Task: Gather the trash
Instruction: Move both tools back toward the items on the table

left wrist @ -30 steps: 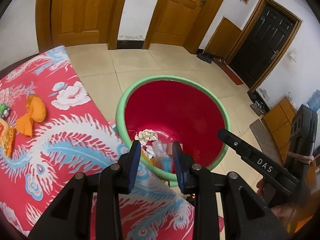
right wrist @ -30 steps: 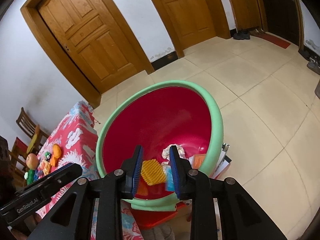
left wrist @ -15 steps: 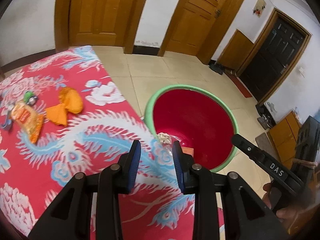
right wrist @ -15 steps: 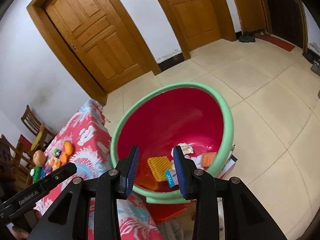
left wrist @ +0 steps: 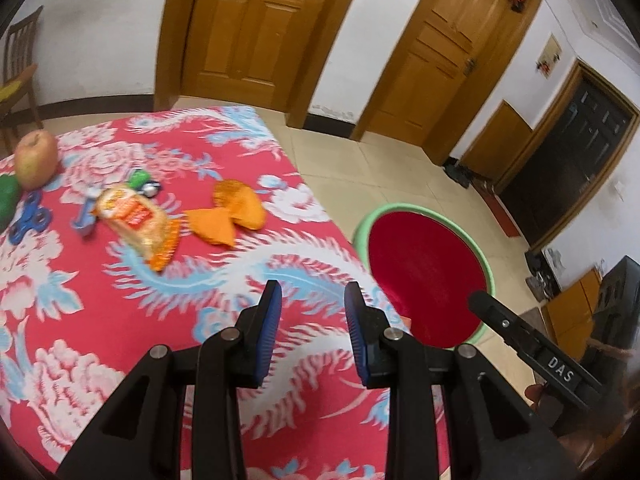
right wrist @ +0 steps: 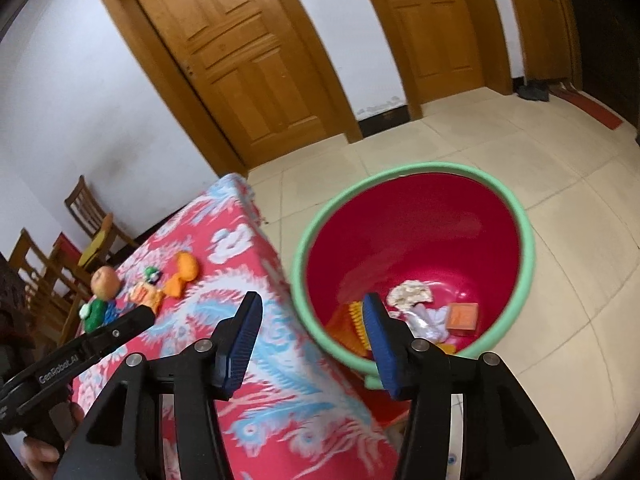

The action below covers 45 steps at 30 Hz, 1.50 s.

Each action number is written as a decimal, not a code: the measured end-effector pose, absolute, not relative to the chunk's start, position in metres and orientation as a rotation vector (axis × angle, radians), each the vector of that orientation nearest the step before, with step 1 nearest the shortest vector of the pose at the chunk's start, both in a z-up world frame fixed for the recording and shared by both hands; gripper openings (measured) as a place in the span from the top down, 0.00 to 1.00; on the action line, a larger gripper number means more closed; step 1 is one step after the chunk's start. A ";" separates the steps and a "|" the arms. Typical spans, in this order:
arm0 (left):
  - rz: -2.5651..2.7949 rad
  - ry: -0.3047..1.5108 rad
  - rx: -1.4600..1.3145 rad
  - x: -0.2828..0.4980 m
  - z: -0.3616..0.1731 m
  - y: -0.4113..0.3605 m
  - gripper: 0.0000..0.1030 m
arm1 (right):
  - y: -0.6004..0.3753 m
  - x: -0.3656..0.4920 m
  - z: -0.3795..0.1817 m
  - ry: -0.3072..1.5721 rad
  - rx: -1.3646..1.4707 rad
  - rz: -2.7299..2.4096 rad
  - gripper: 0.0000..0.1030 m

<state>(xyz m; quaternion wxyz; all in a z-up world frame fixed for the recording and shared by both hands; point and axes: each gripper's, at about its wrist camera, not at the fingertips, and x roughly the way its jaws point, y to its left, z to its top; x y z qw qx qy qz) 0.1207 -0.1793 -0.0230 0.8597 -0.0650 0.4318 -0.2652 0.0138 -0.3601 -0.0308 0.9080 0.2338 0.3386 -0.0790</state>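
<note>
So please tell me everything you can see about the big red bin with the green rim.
The bin is a round, plastic-looking tub, glossy red inside with a pale green rim. It stands upright and open on the tiled floor, close beside the corner of the table with the red patterned cloth. Trash lies at its bottom: a crumpled white paper, an orange packet, a yellow ridged piece and clear wrappers. Neither gripper touches it.

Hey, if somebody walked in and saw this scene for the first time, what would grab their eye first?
Probably the big red tub with the green rim on the tiled floor beside the table, with bits of trash lying in its bottom. Next comes the loud red floral tablecloth, where an orange wrapper and a snack packet lie near an apple. In front, the left gripper is empty and the right gripper is opening, also with nothing between its fingers.
</note>
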 end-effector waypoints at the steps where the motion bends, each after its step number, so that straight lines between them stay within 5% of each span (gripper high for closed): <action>1: -0.549 0.903 -0.144 0.121 -0.022 -0.174 0.70 | -0.357 0.014 -0.030 0.699 0.476 -0.158 0.48; 45: -0.279 0.915 -0.220 0.204 -0.055 -0.039 0.70 | -0.246 0.130 -0.027 0.796 0.281 -0.003 0.48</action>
